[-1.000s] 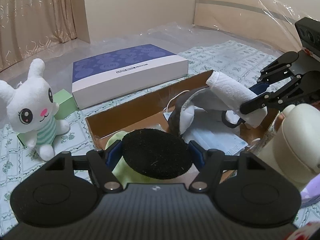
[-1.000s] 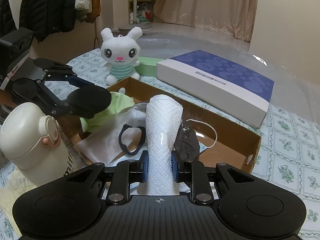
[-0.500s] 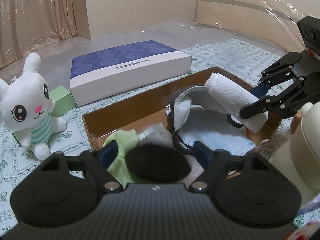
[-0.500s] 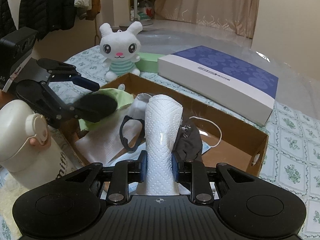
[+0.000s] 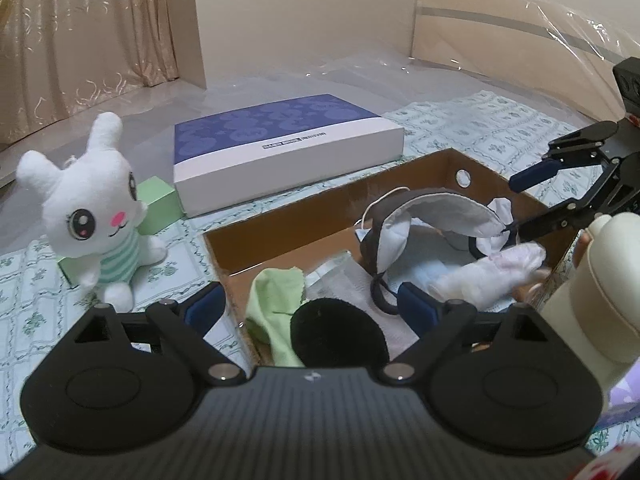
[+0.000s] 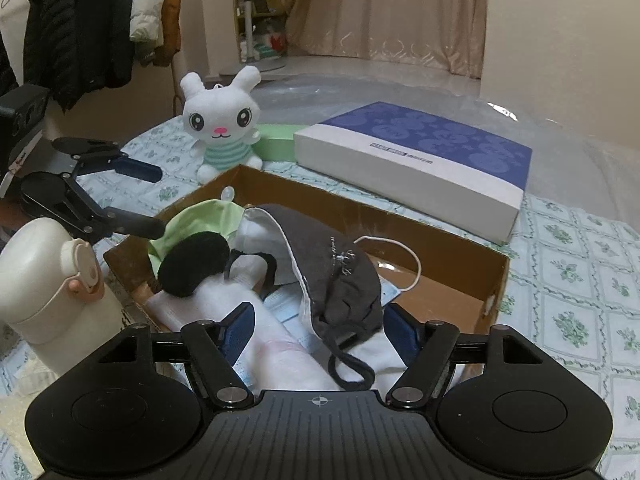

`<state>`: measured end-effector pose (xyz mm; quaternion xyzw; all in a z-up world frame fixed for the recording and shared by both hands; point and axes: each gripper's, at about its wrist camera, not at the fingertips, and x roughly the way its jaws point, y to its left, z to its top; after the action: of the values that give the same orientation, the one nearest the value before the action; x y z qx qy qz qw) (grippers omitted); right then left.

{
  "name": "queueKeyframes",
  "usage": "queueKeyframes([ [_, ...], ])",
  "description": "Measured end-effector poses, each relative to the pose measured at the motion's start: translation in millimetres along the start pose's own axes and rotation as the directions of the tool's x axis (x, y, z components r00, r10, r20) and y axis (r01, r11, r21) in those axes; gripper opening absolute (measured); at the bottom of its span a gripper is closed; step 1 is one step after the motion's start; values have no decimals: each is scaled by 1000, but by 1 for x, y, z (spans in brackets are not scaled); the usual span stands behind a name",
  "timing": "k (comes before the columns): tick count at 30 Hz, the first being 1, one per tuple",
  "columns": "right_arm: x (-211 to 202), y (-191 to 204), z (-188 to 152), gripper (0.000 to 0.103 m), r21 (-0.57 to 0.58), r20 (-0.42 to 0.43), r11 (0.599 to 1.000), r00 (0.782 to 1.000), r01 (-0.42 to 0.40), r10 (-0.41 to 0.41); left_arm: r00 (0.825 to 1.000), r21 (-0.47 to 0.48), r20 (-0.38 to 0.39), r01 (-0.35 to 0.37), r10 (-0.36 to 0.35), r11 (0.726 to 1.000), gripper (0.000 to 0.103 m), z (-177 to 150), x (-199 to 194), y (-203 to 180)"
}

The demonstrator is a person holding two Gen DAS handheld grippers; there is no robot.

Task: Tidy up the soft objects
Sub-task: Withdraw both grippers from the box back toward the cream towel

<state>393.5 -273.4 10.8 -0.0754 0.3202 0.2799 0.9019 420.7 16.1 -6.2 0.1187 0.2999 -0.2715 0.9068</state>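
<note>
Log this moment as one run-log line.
left gripper: jaws open | right gripper: jaws open | black pad, white roll: in cardboard box

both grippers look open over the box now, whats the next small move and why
Probably swing the left gripper toward the plush bunny. Both grippers stand open: the black pad and the white roll lie in the cardboard box, while the bunny sits outside it on the left gripper's side. The right gripper can simply lift clear.
</note>
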Motion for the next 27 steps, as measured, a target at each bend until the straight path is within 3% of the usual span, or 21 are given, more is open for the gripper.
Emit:
queueKeyframes([
  [14,-55,18,-28,71,47,14,997,998,65,-66,998,-55,12,-59,60,997,91,-19,-44,1],
  [27,-128,72,-61,71,104,59,987,989,126,-132,991,-118,-1,-134,135,984,91,-59,-114,-20],
])
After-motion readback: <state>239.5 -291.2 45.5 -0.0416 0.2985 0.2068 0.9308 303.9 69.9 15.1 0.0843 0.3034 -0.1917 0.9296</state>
